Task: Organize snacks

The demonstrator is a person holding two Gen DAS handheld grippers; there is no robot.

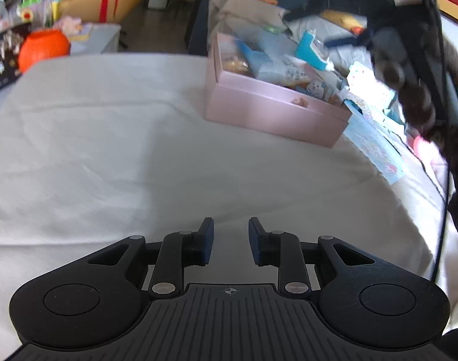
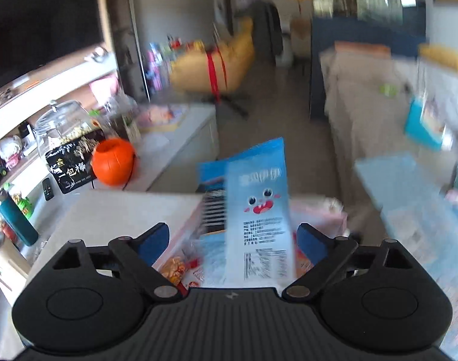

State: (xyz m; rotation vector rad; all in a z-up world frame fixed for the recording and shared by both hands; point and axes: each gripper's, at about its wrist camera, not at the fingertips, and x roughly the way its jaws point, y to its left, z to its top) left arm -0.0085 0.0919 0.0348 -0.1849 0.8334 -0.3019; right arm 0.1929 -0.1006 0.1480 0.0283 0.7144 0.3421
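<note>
Between the spread fingers of the right gripper (image 2: 232, 237) stands a light-blue snack packet (image 2: 259, 210) with a cartoon face, long axis upright, its top tilted slightly left; neither pad touches it. Below it sits the pink box (image 1: 274, 111) on the white table (image 1: 108, 150), filled with assorted snack packets. Left gripper (image 1: 231, 240) hovers over bare cloth, jaws narrow and empty.

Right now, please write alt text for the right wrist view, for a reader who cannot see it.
A blue snack packet with a cartoon face stands between the wide-open fingers of the right gripper, untouched by either pad. Behind, blurred, an orange pumpkin bucket sits beside a cluttered shelf.
</note>
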